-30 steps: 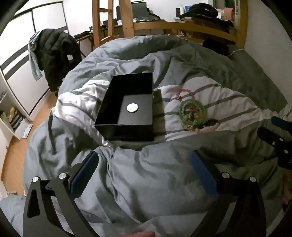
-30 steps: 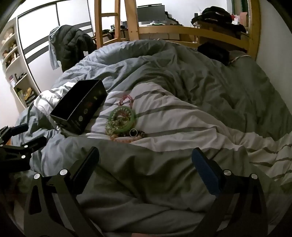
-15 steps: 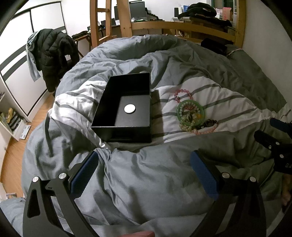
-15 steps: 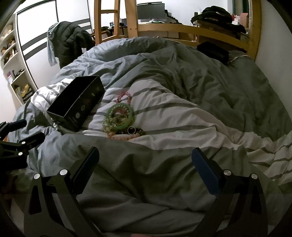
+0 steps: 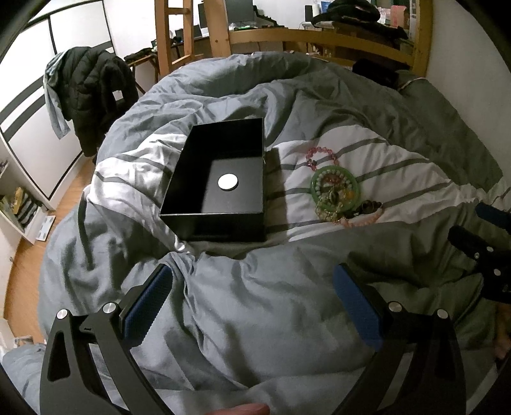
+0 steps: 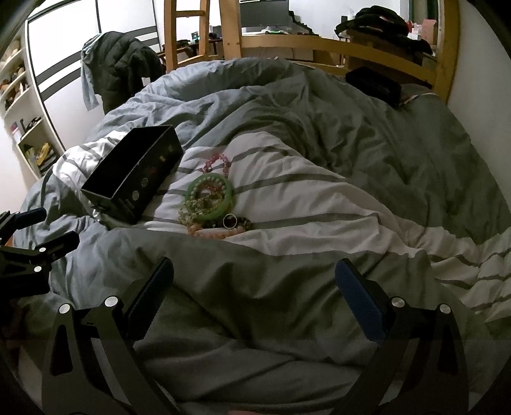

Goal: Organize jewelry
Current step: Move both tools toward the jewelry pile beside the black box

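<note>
Messy bedroom, rumpled grey duvet with a black jacket hanging far left. The open black box sits left of a bracelet pile: green bangle, pink beads. Both the left hand-held gripper and right hand-held gripper hover nearer, spread wide apart, holding nothing.

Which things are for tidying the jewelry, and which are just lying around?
For the job: black box, green bangle, pink bead bracelet, peach bead bracelet, dark ring.
Just lying about: black jacket, duvet, monitor.
</note>
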